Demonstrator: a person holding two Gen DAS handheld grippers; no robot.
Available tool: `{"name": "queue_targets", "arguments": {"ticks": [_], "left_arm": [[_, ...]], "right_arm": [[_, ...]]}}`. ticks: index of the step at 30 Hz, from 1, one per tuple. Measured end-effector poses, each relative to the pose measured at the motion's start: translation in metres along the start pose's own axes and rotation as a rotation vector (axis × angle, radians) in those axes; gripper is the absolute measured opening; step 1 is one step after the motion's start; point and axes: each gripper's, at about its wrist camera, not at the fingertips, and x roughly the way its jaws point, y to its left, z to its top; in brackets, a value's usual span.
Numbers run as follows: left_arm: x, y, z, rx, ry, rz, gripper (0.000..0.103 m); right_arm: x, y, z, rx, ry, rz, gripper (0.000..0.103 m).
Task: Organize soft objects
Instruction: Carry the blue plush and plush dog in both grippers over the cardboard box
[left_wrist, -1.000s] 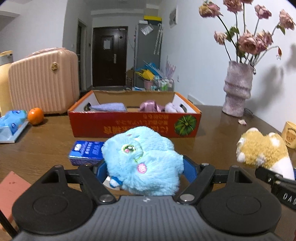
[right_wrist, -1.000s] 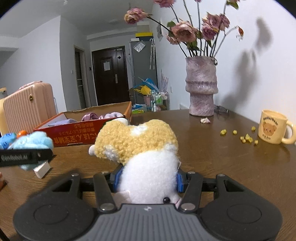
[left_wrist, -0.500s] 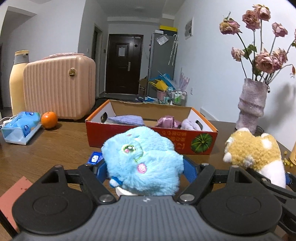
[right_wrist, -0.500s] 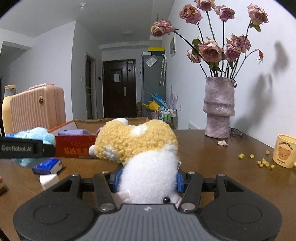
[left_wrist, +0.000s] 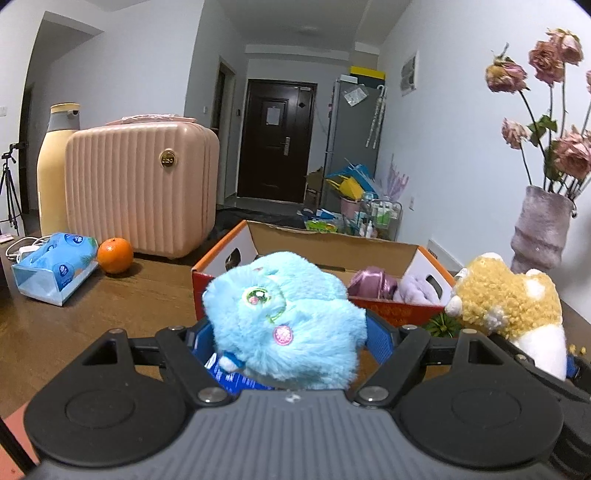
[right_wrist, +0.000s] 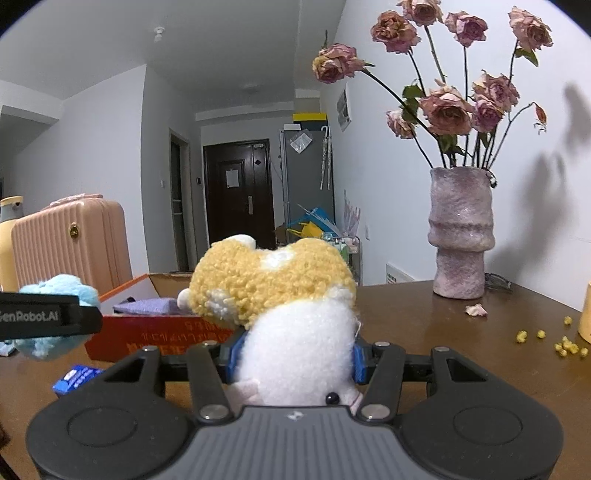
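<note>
- Our left claw (left_wrist: 286, 338) grips the blue plush (left_wrist: 284, 317), both pads pressed into its fur.
- Our right claw (right_wrist: 295, 360) clamps the yellow-and-white plush (right_wrist: 280, 302) by its white body.
- Both toys hang above the tabletop (right_wrist: 461, 362).
- The open cardboard box (left_wrist: 332, 247) lies straight ahead of the left claw, nearer than to the right.

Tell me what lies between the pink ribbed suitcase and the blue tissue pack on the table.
An orange sits on the wooden table between the pink ribbed suitcase and the blue tissue pack, seen in the left wrist view.
</note>
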Motion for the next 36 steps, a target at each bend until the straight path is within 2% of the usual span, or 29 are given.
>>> {"name": "queue_targets", "arguments": {"ticks": [15, 36], "left_arm": [[0.047, 0.006, 0.028, -0.086, -0.023, 0.036, 0.08], [0.106, 0.006, 0.056, -0.109, -0.058, 0.057, 0.08]], "right_arm": [[0.046, 0.018, 0.011, 0.0, -0.027, 0.01, 0.052], [0.12, 0.029, 0.033, 0.027, -0.069, 0.03, 0.052]]}}
